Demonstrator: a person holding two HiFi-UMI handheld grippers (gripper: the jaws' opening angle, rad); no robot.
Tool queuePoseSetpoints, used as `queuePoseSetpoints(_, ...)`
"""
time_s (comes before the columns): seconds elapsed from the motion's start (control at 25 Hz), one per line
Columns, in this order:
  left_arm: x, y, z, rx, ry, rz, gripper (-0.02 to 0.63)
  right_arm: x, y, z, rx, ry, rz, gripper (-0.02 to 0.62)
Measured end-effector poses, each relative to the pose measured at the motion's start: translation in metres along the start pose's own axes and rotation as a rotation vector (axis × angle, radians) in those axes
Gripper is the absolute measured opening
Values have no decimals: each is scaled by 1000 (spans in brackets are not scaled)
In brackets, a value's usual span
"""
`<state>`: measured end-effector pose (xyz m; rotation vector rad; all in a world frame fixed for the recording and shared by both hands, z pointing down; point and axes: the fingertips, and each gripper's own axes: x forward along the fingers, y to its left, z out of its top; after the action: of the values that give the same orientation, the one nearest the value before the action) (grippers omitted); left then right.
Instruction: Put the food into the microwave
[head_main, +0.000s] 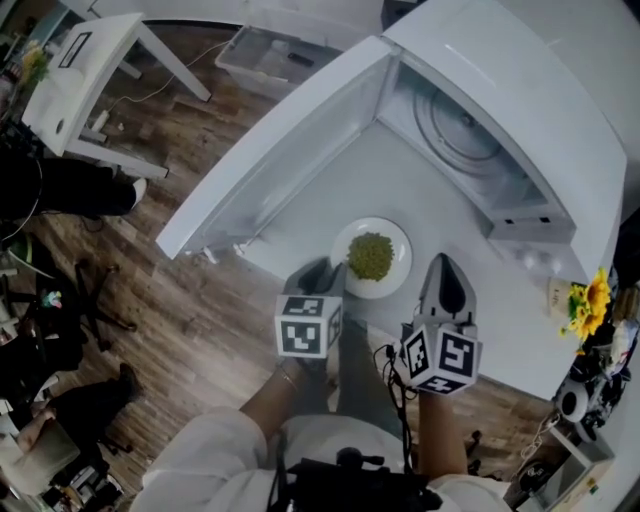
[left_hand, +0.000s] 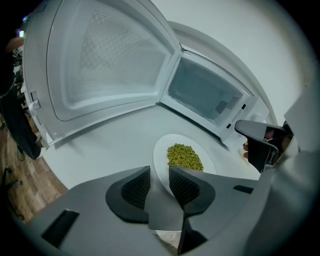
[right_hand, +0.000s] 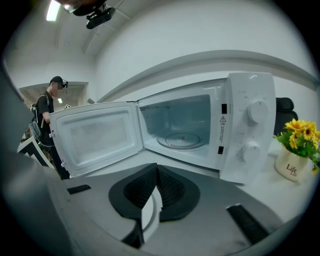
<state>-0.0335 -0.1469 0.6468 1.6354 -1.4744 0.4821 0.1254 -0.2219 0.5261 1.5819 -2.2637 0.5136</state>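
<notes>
Left gripper (left_hand: 160, 172) has its jaws a bit apart, with the near rim of the plate (left_hand: 161, 150) sitting in the gap, not pinched as far as I can see. Right gripper (right_hand: 154, 172) is closed up tight on nothing, just beside the plate. The peas (left_hand: 184, 156) are piled on the plate, which is on the white table (head_main: 420, 185) in front of the microwave (right_hand: 242, 130), door (right_hand: 95, 137) swung wide open.
</notes>
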Motion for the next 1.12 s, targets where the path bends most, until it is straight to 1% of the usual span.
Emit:
queuePoseSetpoints(0.12,1,-1,0,-18,9,-8,127,-1,-3,-1,4,1,-8,21)
queuePoseSetpoints(0.32,4,-3,1,-7,23,-2,127,-2,-6,-1,9,-2,-22,21)
queuePoseSetpoints(0.56,8,-2,2,-29,45,-8,124,-3,-9,-3,12,1,-34,21)
queuePoseSetpoints(0.84,10,-7,5,-44,56,-12,97,-5,-13,-2,10,0,-52,21)
queuePoseSetpoints(1.12,7,-10,11,-114,30,-62,64,-6,-15,-2,10,0,-64,21)
